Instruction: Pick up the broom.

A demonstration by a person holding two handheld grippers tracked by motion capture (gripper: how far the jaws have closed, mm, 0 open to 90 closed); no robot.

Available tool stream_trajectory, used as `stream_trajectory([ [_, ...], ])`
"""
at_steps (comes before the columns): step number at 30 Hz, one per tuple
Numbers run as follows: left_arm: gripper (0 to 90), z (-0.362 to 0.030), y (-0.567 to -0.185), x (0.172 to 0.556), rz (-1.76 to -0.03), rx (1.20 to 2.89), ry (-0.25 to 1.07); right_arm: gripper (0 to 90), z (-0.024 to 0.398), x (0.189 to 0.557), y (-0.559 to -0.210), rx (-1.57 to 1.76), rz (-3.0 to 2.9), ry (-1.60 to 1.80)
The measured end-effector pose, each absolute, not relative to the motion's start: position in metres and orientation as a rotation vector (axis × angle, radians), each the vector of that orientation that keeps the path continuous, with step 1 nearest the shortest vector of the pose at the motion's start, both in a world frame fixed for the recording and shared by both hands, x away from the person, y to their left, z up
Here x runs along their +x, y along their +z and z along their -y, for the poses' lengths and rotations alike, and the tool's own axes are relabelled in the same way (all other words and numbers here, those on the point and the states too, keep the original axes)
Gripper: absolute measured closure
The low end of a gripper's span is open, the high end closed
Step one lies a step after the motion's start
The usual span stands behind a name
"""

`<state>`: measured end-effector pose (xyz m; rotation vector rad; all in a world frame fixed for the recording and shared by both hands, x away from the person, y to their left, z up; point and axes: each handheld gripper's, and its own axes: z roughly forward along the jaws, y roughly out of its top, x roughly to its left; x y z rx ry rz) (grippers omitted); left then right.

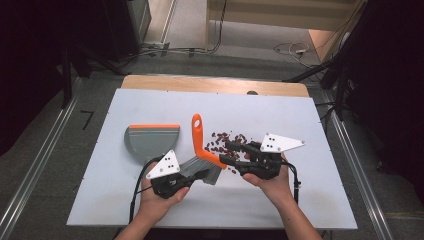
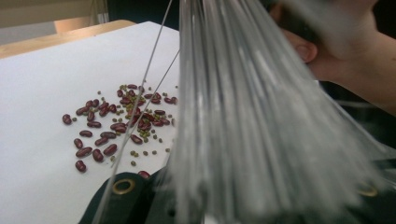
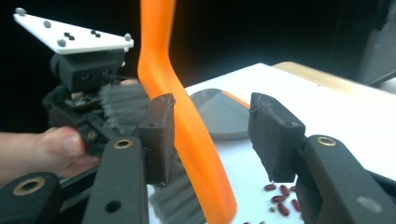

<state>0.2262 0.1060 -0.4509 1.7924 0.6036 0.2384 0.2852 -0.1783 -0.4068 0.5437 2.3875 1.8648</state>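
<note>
Near the middle of the surface (image 1: 100,200), the left gripper (image 1: 192,177) clamps the brush (image 1: 202,150) bristles; the right gripper (image 1: 231,152), jaws half open, straddles its handle unpressed. Next: close, then sweep beans (image 1: 227,140) toward the dustpan (image 1: 151,140).

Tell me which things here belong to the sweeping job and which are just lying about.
Part of the job:
- brush, bristles clamped in the left hand-held gripper, orange handle between the right hand-held gripper's open jaws
- beans scattered on the white board
- dustpan

Lying about:
- cables on the floor beyond the table
- wooden table edge behind the board
</note>
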Motion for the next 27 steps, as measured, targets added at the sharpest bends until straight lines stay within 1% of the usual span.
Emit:
stream_trajectory([
  [5, 86.0, -0.109, -0.45, 0.227, -0.536, 1.791, 0.18, 47.1, 0.177, 0.288, -0.412, 0.523, -2.487, 1.899],
  [13, 86.0, -0.1, -0.451, 0.224, -0.453, 1.818, 0.115, 48.7, 0.165, 0.285, -0.418, 0.4, -2.611, 1.939],
  [15, 86.0, -0.097, -0.451, 0.224, -0.442, 1.822, 0.1, 51.4, 0.161, 0.284, -0.42, 0.372, -2.643, 1.94],
  [17, 86.0, -0.096, -0.452, 0.224, -0.437, 1.829, 0.093, 52.2, 0.16, 0.283, -0.42, 0.364, -2.652, 1.944],
  [19, 86.0, -0.095, -0.452, 0.224, -0.433, 1.829, 0.081, 55.7, 0.157, 0.282, -0.422, 0.335, -2.687, 1.936],
  [23, 85.9, -0.095, -0.453, 0.225, -0.425, 1.821, 0.055, 58.7, 0.156, 0.282, -0.423, 0.335, -2.695, 1.943],
  [24, 86.0, -0.096, -0.453, 0.225, -0.421, 1.822, 0.047, 61.9, 0.157, 0.282, -0.424, 0.34, -2.698, 1.961],
  [25, 86.0, -0.096, -0.453, 0.226, -0.416, 1.821, 0.04, 61.9, 0.157, 0.282, -0.424, 0.34, -2.698, 1.961],
  [27, 86.0, -0.097, -0.454, 0.226, -0.401, 1.819, 0.016, 66.8, 0.158, 0.283, -0.424, 0.328, -2.708, 1.969],
])
